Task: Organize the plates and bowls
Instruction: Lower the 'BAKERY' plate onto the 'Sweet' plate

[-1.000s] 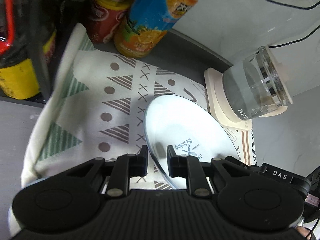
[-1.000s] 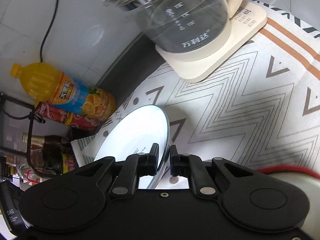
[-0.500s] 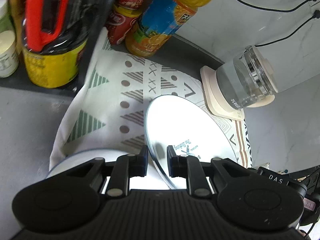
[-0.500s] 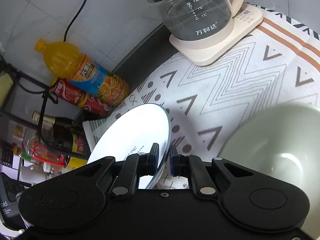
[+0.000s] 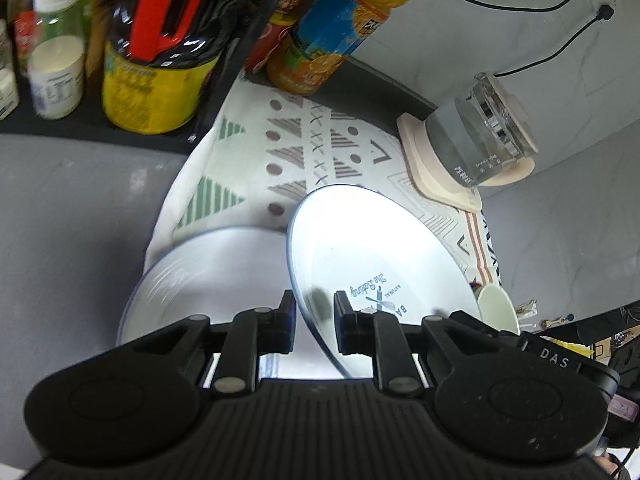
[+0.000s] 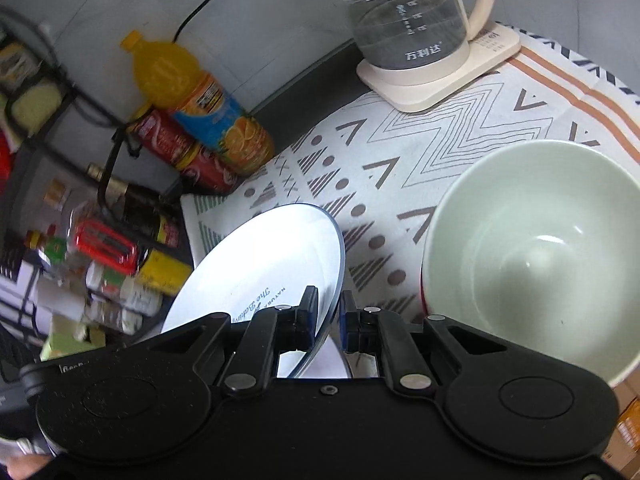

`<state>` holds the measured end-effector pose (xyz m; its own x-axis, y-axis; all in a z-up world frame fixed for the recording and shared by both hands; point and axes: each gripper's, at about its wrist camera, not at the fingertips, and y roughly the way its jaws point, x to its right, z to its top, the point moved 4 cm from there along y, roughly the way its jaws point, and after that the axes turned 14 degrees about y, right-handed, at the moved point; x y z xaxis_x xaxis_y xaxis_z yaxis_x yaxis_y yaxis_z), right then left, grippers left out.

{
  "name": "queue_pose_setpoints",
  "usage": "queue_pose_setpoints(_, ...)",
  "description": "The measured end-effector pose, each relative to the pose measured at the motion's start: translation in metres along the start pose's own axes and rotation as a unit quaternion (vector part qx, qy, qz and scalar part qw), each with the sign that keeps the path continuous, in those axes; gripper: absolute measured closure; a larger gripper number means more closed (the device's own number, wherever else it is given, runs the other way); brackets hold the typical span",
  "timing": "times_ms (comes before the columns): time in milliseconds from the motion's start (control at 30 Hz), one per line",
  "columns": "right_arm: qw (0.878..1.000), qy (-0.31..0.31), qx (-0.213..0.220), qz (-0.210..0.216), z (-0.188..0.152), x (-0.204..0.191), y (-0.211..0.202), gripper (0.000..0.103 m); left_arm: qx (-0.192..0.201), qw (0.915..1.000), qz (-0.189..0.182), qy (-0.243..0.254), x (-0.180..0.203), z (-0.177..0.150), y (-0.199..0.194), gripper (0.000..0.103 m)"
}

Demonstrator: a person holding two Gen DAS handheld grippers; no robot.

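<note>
A white plate (image 5: 372, 248) with blue printed lettering is held tilted in the air above the patterned cloth (image 5: 304, 148). My left gripper (image 5: 314, 308) is shut on its near rim. My right gripper (image 6: 328, 308) is shut on the opposite rim of the same plate (image 6: 260, 264). A second white plate (image 5: 208, 276) lies blurred below and left of the held one in the left wrist view. A pale green bowl (image 6: 536, 252) stands on the cloth (image 6: 400, 160) to the right of my right gripper; its rim also shows in the left wrist view (image 5: 496, 308).
A glass kettle (image 6: 412, 20) on a cream base stands at the back of the cloth. An orange juice bottle (image 6: 200, 104) and red cans (image 6: 180, 152) lie at the back left. A black rack (image 5: 120, 128) holds bottles and jars at the left.
Both grippers have pulled back and up with the plate. The second plate has come into the left wrist view, and the green bowl now fills more of the right wrist view.
</note>
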<state>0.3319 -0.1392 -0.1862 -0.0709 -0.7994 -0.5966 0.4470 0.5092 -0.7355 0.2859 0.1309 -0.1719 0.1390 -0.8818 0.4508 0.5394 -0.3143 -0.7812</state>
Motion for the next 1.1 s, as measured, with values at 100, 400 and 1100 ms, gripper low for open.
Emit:
queue_pose_setpoints(100, 1.0, -0.023, 0.006, -0.003, -0.014, -0.004, -0.008, 0.091, -0.004, 1.0, -0.002, -0.001, -0.004, -0.012, -0.003, 0.086)
queue_pose_setpoints(400, 0.999, -0.035, 0.006, -0.015, -0.039, 0.005, -0.016, 0.091, -0.021, 0.9995, -0.011, 0.019, -0.009, -0.04, 0.0, 0.086)
queue_pose_setpoints(1100, 0.996, -0.076, -0.031, -0.042, -0.072, 0.004, 0.011, 0.09, -0.043, 0.9988, 0.023, -0.003, -0.036, -0.058, 0.011, 0.086)
